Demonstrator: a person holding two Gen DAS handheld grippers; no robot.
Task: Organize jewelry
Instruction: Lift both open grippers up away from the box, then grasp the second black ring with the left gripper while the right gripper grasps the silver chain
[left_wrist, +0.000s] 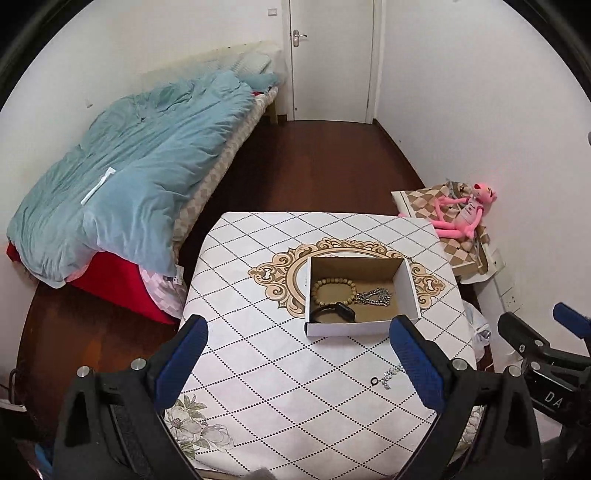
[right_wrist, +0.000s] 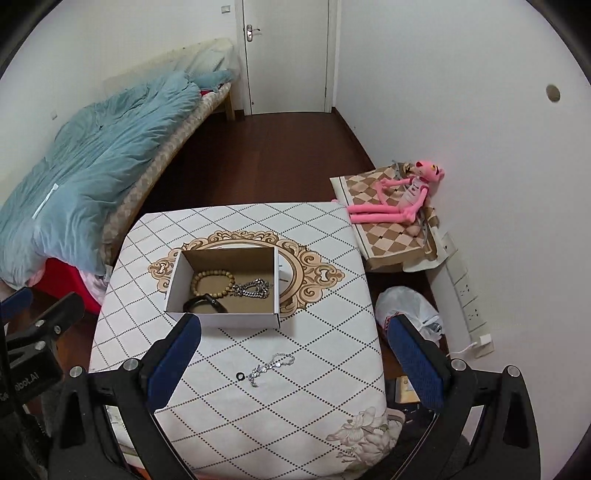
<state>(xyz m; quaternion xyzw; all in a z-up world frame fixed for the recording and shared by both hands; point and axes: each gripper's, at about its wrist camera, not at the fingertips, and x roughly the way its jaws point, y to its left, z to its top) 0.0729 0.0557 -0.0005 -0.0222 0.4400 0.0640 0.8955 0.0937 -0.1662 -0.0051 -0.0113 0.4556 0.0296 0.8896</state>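
An open cardboard box (left_wrist: 408, 286) (right_wrist: 173, 291) stands mid-table. Inside lie a wooden bead bracelet (left_wrist: 332, 290) (right_wrist: 212, 280), a silver chain (left_wrist: 375, 297) (right_wrist: 253, 290) and a black band (left_wrist: 332, 314) (right_wrist: 203, 304). On the tablecloth in front of the box lie a small silver chain (left_wrist: 391, 374) (right_wrist: 271, 363) and a small black ring (left_wrist: 373, 381) (right_wrist: 239, 376). My left gripper (left_wrist: 299, 350) is open and empty above the table's near side. My right gripper (right_wrist: 293, 350) is open and empty above the loose chain and ring. The right gripper also shows at the right edge of the left wrist view (left_wrist: 535, 325).
The table (left_wrist: 258, 369) (right_wrist: 332, 369) has a white diamond-patterned cloth. A bed with a blue duvet (left_wrist: 129, 166) (right_wrist: 85, 166) stands to the left. A pink plush toy (left_wrist: 465, 212) (right_wrist: 402, 199) sits to the right by the wall. A white plastic bag (right_wrist: 410, 306) lies on the floor.
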